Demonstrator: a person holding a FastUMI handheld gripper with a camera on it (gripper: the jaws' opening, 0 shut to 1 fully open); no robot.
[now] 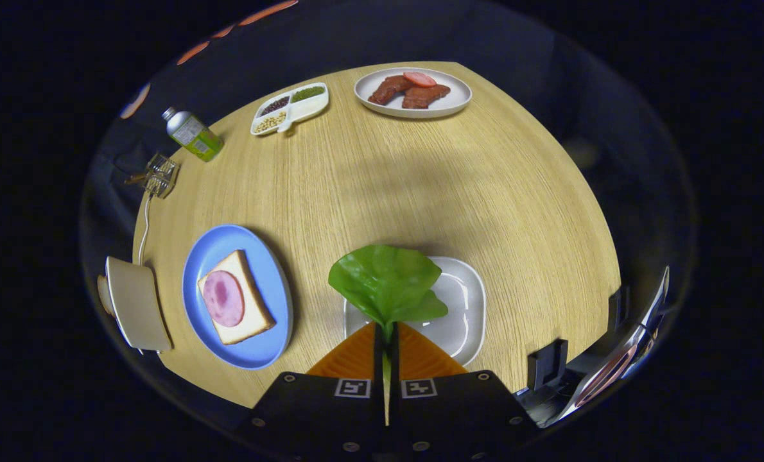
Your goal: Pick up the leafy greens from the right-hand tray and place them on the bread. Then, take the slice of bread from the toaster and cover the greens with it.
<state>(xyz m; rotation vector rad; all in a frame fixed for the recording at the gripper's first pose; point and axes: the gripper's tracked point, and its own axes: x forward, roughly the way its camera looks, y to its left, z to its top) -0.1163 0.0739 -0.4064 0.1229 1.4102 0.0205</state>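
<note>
While the claw [386, 340] is clenched on the stem of the leafy greens [387, 282], held over the white tray [465, 301], the ham-topped bread [235, 297] on the blue plate [273, 289] waits uncovered, and the slice in the toaster [137, 303] is untouched.

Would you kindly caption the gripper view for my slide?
Gripper shut on the leafy greens, lifted over the white tray, beside the blue plate holding bread.
</note>
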